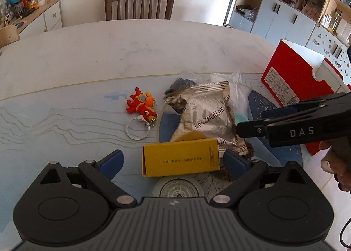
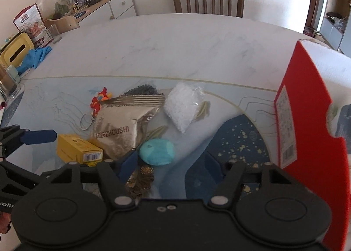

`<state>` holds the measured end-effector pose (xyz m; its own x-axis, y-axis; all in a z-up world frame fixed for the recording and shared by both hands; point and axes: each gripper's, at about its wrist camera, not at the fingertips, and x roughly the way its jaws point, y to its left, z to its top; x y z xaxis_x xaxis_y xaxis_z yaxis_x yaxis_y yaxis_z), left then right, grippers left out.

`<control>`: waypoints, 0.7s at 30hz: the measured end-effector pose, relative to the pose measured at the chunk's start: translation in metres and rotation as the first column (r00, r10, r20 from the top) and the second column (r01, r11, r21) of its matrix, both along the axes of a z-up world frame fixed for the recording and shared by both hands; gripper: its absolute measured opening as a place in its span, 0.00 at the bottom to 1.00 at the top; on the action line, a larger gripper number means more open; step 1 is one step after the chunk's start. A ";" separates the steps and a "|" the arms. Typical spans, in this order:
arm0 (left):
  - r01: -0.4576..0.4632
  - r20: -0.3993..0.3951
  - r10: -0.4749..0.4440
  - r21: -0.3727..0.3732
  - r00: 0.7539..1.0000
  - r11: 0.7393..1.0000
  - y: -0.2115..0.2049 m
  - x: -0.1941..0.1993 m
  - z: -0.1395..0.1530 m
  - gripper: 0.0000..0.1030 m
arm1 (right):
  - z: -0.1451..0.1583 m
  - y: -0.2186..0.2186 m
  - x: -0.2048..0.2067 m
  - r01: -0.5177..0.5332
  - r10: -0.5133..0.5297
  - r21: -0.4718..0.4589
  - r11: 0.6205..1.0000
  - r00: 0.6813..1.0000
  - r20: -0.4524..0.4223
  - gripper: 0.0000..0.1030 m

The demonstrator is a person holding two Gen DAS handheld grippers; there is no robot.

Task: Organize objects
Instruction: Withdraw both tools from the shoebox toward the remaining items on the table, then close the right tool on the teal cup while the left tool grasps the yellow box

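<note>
A yellow box (image 1: 181,156) lies on the table between the open blue pads of my left gripper (image 1: 175,161), untouched on the left side. Behind it lies a silver ZHOUSHI pouch (image 1: 204,113), a red dragon keychain (image 1: 142,106) to its left, a clear bag of white bits (image 2: 183,106), and a turquoise pebble-like object (image 2: 158,152). My right gripper (image 2: 170,166) is open and empty just above the turquoise object; it also shows in the left wrist view (image 1: 258,123). The yellow box (image 2: 76,149) and pouch (image 2: 122,132) show in the right wrist view.
An open red box (image 2: 307,119) stands at the table's right edge, also in the left wrist view (image 1: 291,77). A round white disc (image 1: 178,187) sits under the left gripper. A wooden chair (image 1: 139,5) stands behind the table. A yellow tissue holder (image 2: 15,51) and blue cloth (image 2: 35,57) lie far left.
</note>
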<state>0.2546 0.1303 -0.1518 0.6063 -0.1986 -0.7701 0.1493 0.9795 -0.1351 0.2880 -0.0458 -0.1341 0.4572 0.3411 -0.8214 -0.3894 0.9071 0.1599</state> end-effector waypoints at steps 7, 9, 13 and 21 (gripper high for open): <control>0.001 -0.014 -0.001 -0.005 1.000 1.000 0.001 0.005 -0.003 0.82 | -0.003 0.006 0.006 -0.033 0.033 0.027 0.999 0.999 -0.002 0.58; 0.002 -0.019 -0.002 -0.002 1.000 1.000 0.000 0.006 -0.004 0.76 | -0.003 0.008 0.007 -0.046 0.046 0.023 0.999 0.999 0.002 0.57; 0.001 -0.028 -0.001 0.001 1.000 1.000 0.001 0.009 -0.005 0.71 | -0.004 0.010 0.010 -0.062 0.063 0.033 0.998 0.998 -0.004 0.50; -0.002 -0.032 0.002 0.008 0.999 1.000 -0.001 0.011 -0.004 0.70 | -0.007 0.010 0.010 -0.070 0.072 0.058 0.996 0.997 -0.021 0.32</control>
